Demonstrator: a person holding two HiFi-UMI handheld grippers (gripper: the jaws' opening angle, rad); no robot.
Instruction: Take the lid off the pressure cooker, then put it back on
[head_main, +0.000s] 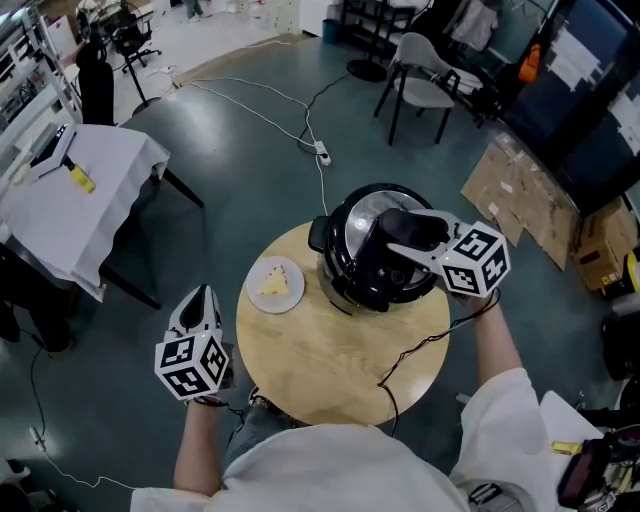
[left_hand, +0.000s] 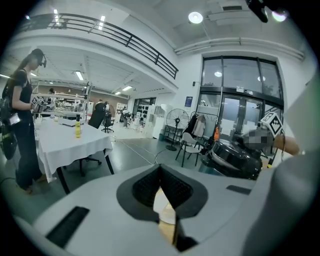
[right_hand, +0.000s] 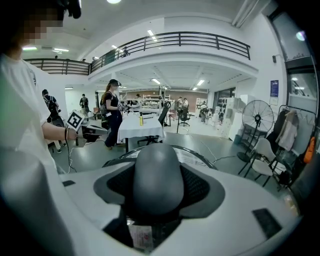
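A black pressure cooker (head_main: 345, 285) stands on a round wooden table (head_main: 330, 380). Its lid (head_main: 365, 212) lies over the pot; whether it is seated I cannot tell. My right gripper (head_main: 398, 240) reaches over the cooker from the right and is shut on the lid's dark handle (head_main: 405, 232). In the right gripper view the rounded grey handle (right_hand: 156, 180) fills the space between the pads. My left gripper (head_main: 200, 298) hangs off the table's left edge, shut and holding nothing. In the left gripper view its pads (left_hand: 145, 187) meet at the tips, with the cooker (left_hand: 235, 157) far to the right.
A white plate (head_main: 262, 298) with a yellow piece of food lies on the table left of the cooker. A black cable (head_main: 420, 350) runs over the table's right side. A white-clothed table (head_main: 70, 200), a grey chair (head_main: 425, 85) and flat cardboard (head_main: 530, 195) stand around.
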